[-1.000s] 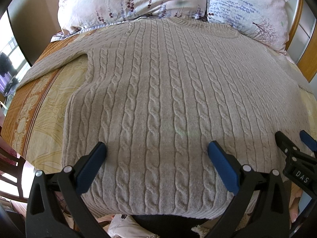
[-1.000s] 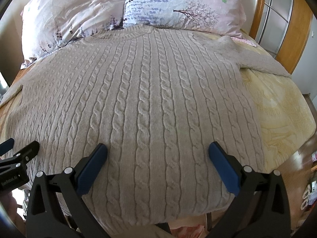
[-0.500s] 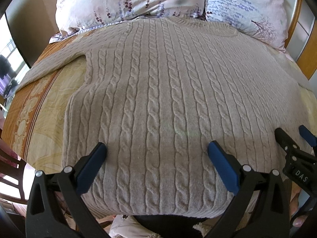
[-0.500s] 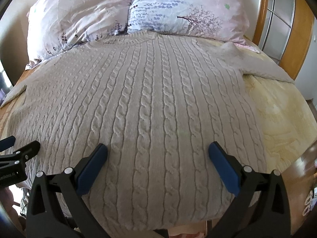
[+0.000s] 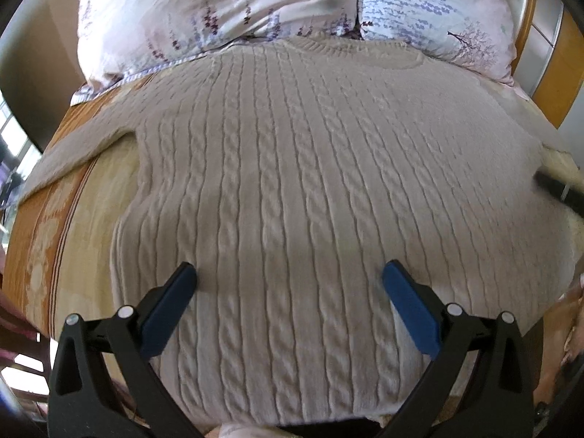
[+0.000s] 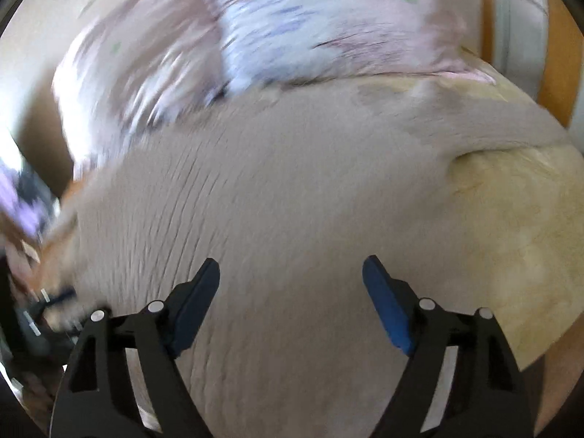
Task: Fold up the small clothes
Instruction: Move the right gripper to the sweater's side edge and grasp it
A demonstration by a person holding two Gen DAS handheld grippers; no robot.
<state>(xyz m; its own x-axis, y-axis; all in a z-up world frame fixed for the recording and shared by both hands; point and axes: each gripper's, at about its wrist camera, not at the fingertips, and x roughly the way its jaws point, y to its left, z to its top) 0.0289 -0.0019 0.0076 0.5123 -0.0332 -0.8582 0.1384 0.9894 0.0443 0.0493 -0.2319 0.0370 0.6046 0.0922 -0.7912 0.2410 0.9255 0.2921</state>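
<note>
A beige cable-knit sweater [image 5: 292, 182] lies flat, face up, on the bed, neck toward the pillows, hem at the near edge. Its left sleeve [image 5: 73, 149] runs out to the left, its right sleeve [image 6: 492, 127] to the right. My left gripper [image 5: 288, 277] is open and empty above the sweater's lower middle. My right gripper [image 6: 292, 273] is open and empty above the sweater's right half [image 6: 292, 182]; that view is motion-blurred. A dark part of the right gripper [image 5: 558, 186] shows at the right edge of the left wrist view.
Two floral pillows [image 5: 219, 18] [image 5: 438, 11] lie at the head of the bed. A yellow-and-orange patterned bedspread [image 5: 54, 237] lies under the sweater, also in the right wrist view [image 6: 511, 237]. A wooden headboard [image 5: 554, 69] stands at the right.
Both grippers have moved forward over the sweater. The right gripper has swung fast toward the right side and its jaws have narrowed slightly; its view is now blurred.
</note>
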